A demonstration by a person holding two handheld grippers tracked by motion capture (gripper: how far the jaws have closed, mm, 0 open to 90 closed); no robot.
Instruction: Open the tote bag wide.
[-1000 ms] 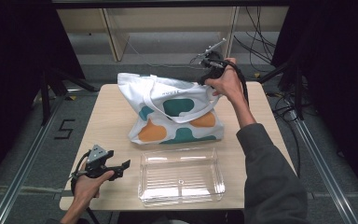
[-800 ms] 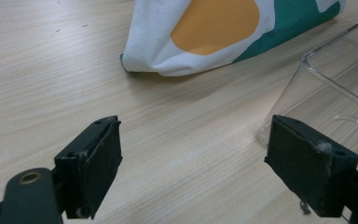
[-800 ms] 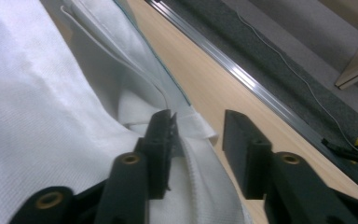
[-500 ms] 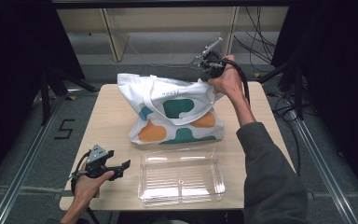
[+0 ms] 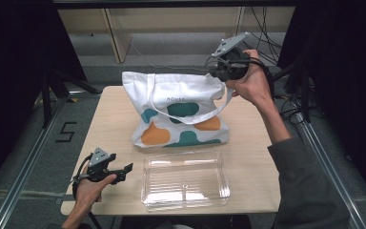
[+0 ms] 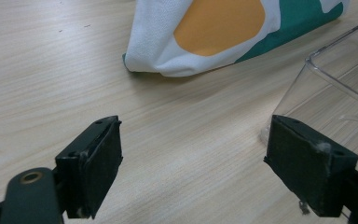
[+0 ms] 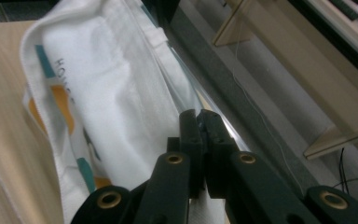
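- Right claw (image 5: 219,72) up at the far right corner of the bag — jaws pressed together, and in the right gripper view white cloth runs right up under the closed pads, so it looks clamped on the bag's top edge, though the pinch itself is hidden behind the jaws.
- Those jaws have just been closing, with the cloth between them.
- The tote bag (image 5: 181,112) — white with teal and orange blobs — stands at the middle of the counter (image 5: 116,107), its right top corner pulled up toward that claw, one strap (image 5: 190,119) looping down across its front.
- Left claw (image 5: 124,171) sits low at the near left of the counter, jaws wide apart, nothing between them; bare wood shows between the two pads (image 6: 98,168) in the left gripper view.
- From the left claw, the bag's bottom corner (image 6: 158,65) lies ahead and apart from it; the clear plastic tray (image 5: 185,180) is just beside its right jaw, whether touching I can't tell.
- That tray lies on the near side of the counter, just in front of the bag.
- The count: one bag, one clear tray, two claws, one in each hand (image 5: 253,85).
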